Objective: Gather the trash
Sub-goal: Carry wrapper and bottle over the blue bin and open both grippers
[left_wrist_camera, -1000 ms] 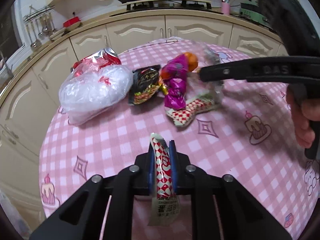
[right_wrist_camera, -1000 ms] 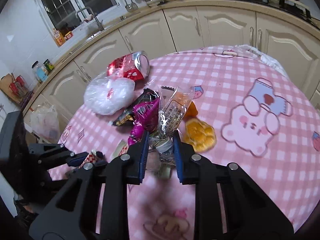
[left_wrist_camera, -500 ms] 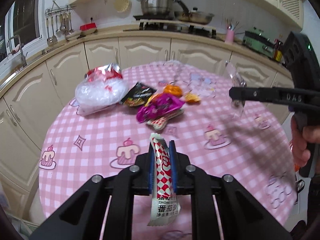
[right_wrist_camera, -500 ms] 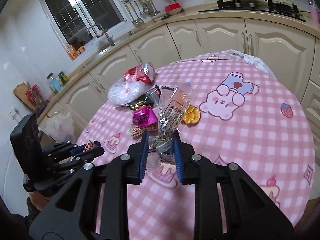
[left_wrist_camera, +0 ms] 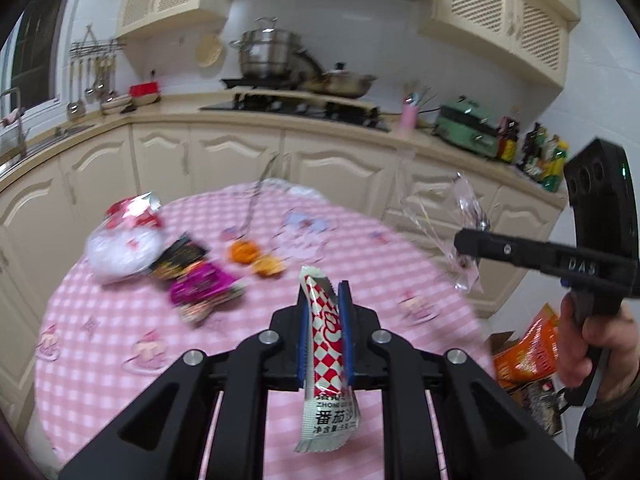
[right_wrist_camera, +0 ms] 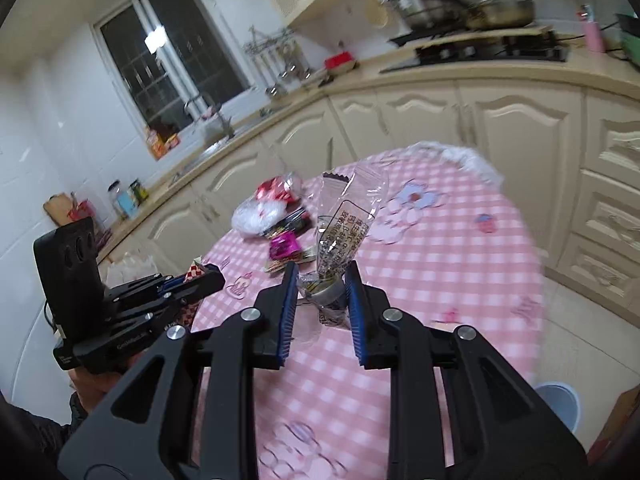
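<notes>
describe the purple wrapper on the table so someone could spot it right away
On the round table with the pink checked cloth, look at the trash pile on its left side. The purple wrapper lies at the near edge of that pile, in front of a black packet; it is the only shiny magenta piece there.

We count two grippers, each holding one wrapper: one red-checked sachet (left_wrist_camera: 326, 332), one clear bag (right_wrist_camera: 346, 220). On the counter (left_wrist_camera: 120, 332): two orange peels (left_wrist_camera: 256, 258), one crushed can (left_wrist_camera: 134, 210).

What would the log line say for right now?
left claw: shut on red-checked sachet | right claw: shut on clear wrapper | both above pink table
</notes>
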Tool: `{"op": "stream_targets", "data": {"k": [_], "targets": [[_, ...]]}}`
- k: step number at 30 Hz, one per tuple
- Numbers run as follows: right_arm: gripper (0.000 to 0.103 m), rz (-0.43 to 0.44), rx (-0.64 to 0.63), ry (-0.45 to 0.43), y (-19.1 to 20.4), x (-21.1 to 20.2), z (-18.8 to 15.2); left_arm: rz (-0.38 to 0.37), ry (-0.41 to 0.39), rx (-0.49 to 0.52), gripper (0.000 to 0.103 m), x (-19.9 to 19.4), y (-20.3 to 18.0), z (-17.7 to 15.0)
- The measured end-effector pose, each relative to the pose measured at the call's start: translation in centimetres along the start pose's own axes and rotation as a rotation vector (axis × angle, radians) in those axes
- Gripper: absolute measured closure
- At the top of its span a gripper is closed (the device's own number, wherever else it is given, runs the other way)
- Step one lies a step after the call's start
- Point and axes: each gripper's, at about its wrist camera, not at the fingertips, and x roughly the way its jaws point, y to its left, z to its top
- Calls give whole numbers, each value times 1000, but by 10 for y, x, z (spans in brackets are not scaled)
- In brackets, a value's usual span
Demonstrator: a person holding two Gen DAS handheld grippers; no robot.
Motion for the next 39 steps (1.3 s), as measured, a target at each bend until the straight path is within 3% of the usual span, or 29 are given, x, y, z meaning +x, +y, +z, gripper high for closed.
{"op": "stream_targets", "data": {"k": [5, 8, 11, 15, 21, 28, 29, 30, 31, 32, 39], "targets": [[79, -126, 69, -78, -51, -65, -12, -111, -9, 40, 90, 23, -70, 14], [79, -239, 180, -96, -108, -103, -34, -189, 32, 72, 90, 50, -122, 14], [79, -369, 298, -64, -166, -122, -66, -274, 120, 88, 90, 94, -179, 3], [79, -468, 457, 24, -234, -124, -115, -342, 257, 105, 90, 151, -237, -24], [79, -481, 629, 127, -310, -100, -175, -350, 456, 161, 90, 239, -295, -77], [78, -446, 717, 172, -342, -76, -205, -335, 557, 175, 85, 298, -305, -108], [58, -451, 736, 179, -345, -73, -207, -331, 576, 179, 71, 304, -307, -109], [34, -461, 766, 179, -351, -72, -211, -324, 586, 176, 46, 306, -309, -110], [13, -494, 779, 179, -354, -73, -212, -289, 574, 162, 36, 308, -305, -109], [10, -509, 787, 173, -359, -76, -215, -265, 553, 149, 18, 308, -300, -107], [6, -547, 793, 142, -352, -89, -211, -185, 461, 162, 16, 286, -292, -95]]}}
